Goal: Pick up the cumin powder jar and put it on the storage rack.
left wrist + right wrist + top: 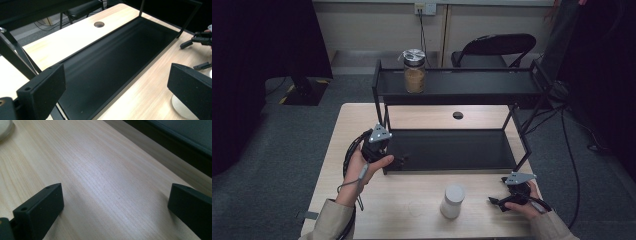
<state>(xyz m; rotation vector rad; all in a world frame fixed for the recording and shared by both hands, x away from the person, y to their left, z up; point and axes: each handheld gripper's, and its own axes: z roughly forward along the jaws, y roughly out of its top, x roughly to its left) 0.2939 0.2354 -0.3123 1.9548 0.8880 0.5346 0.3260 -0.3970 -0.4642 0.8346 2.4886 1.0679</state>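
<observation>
Nearest me, my right gripper (499, 201) rests low over the pale wooden table (412, 190), jaws spread wide with bare wood grain between them and nothing held. Just to its left stands the white cylindrical plastic bottle (452, 200), upright on the table and well clear of both grippers. My left gripper (399, 161) hovers at the front left corner of the black two-tier metal shelf rack (452, 150), jaws wide apart and empty. A glass jar with a silver lid (414, 70) sits on the top tier.
</observation>
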